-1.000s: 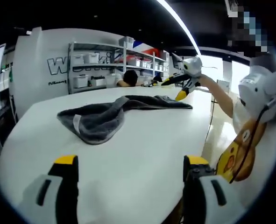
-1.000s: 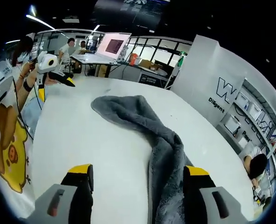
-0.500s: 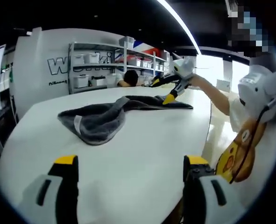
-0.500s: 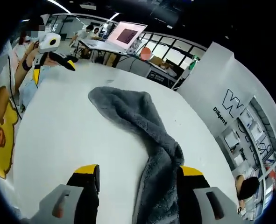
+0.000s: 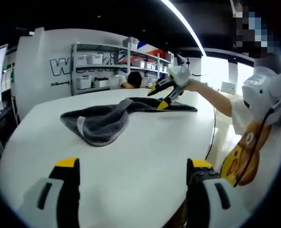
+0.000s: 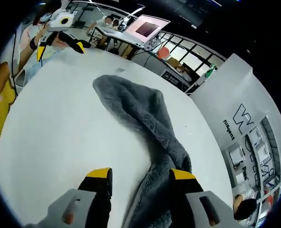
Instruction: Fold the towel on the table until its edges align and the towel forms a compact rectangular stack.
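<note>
One crumpled towel [image 5: 102, 122]; both tools apart

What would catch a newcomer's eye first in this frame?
The crumpled grey towel, sprawled unfolded across the white table. Next, the right gripper, open, with one end of the towel between its yellow-tipped jaws. The left gripper hangs open over bare table, away from the towel's other end.

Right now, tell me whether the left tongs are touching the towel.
Apart. The left gripper view shows bare table between the left tongs and the towel.
</note>
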